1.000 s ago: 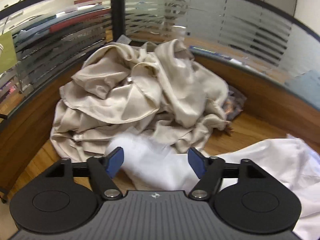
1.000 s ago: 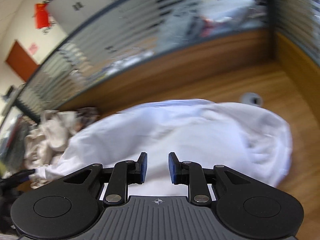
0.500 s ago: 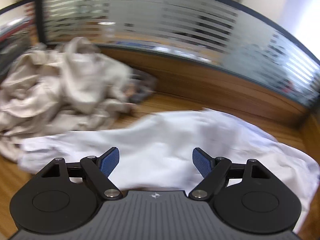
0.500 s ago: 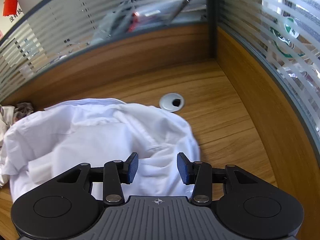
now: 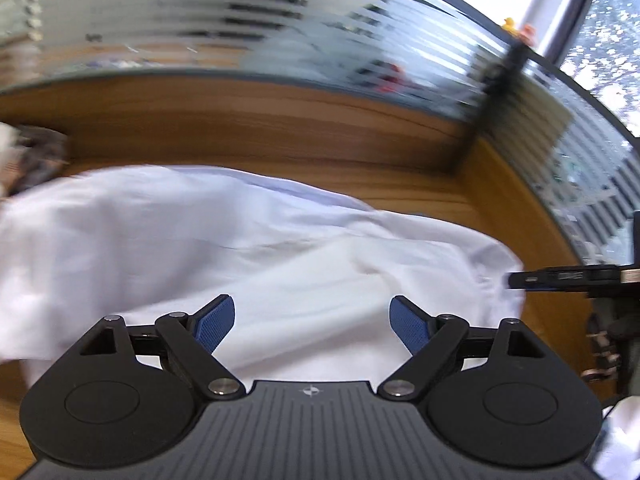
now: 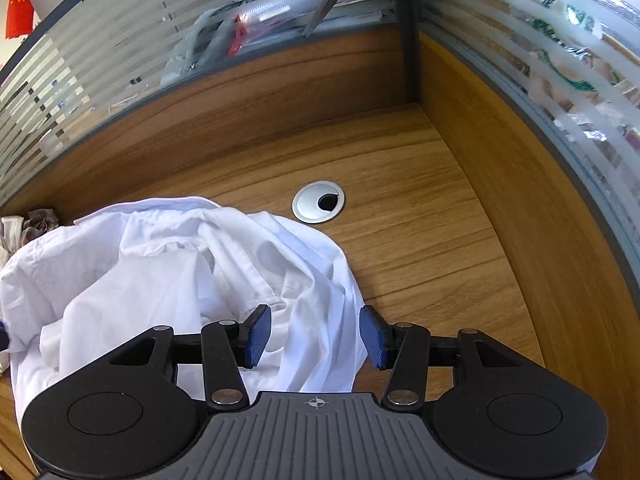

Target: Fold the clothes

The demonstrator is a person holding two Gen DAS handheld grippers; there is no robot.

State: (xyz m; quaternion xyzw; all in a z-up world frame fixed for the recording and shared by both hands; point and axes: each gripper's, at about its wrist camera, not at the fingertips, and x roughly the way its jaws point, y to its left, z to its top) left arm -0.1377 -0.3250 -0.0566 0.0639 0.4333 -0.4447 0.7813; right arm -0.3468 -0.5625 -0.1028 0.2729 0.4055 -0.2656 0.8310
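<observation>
A white shirt (image 6: 168, 280) is seen lying rumpled and unfolded on the wooden desk (image 6: 420, 240), its nearest edge bunched up at about 7 o'clock from the silver cable grommet (image 6: 318, 201). No neat fold is visible in either view, so the task is judged to be at its very start: the shirt has been brought onto the open part of the desk, but it is not yet spread flat.

The right gripper (image 6: 314, 334) is held over the shirt's right-hand edge; its jaws have just been opening and stand apart, with cloth seen between them but not pinched. The left gripper (image 5: 312, 324) is held over the shirt's middle, its jaws having just been widening too and now standing far apart with nothing clamped.

Spreading, smoothing, folding the sleeves and folding the body are all judged to remain.
</observation>
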